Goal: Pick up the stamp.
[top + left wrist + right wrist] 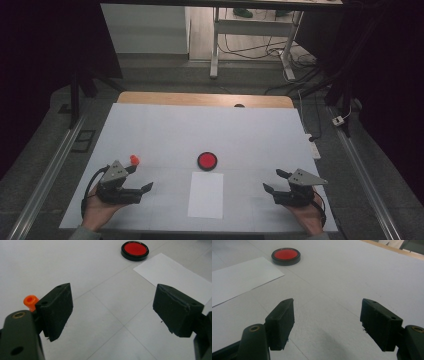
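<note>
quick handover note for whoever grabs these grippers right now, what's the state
Left gripper: open, holding nothing, low over the table's near left.
Right gripper: open, holding nothing, near right.
Red disc in a black rim: flat at mid table, just beyond the far edge of the white paper sheet, untouched.
Small orange piece: close by the left gripper.
Done: nothing visibly handled.
Left: the whole job; judging by aim, both grippers point toward the disc and sheet.
</note>
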### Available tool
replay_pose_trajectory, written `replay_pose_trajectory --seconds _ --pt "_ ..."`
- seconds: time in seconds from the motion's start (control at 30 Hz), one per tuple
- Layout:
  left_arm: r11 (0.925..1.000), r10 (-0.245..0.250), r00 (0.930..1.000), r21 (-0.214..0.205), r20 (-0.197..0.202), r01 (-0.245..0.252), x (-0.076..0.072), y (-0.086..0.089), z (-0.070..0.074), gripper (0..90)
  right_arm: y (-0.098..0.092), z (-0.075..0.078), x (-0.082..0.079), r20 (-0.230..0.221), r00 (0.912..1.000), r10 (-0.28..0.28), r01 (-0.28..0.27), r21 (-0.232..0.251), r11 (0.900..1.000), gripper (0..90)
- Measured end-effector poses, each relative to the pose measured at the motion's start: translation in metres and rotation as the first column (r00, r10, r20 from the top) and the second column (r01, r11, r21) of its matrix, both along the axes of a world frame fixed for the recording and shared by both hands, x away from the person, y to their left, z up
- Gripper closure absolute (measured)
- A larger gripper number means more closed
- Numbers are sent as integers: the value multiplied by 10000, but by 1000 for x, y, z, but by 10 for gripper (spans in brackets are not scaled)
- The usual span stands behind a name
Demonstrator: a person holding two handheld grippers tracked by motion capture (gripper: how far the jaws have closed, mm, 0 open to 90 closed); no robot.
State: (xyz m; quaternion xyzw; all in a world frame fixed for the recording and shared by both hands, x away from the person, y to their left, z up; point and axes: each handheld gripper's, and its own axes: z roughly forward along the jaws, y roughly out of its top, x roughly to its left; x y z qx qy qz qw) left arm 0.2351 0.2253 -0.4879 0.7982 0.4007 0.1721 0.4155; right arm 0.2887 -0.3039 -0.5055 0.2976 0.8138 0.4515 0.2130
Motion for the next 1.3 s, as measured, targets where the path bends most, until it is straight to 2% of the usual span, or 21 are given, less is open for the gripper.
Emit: replay_pose_trajectory --seconds 0.33,0.53,0.77,0.9,1.03,1.3 --pt "9997 244 9996 35 142 -245 18 -5 16 167 -1 3 0 56 9999 -112 112 -1 9999 274" --pt "9991 203 9996 378 -214 -194 33 -5 23 166 -1 2 0 66 9999 -80 80 26 10000 274" --pt "9985 369 9987 408 -365 -354 50 -1 29 168 -1 2 0 43 9998 -185 184 42 9998 275" --pt "9969 496 9980 637 -403 -470 62 2 35 169 0 2 0 57 9998 -178 178 -5 9998 275" --pt "9956 678 9959 691 -603 -636 75 6 34 169 0 2 0 63 9998 -196 196 26 9998 275" --pt "9869 1238 9890 1141 -809 -1142 92 17 21 177 0 1 0 24 9998 -186 186 -82 9998 275"
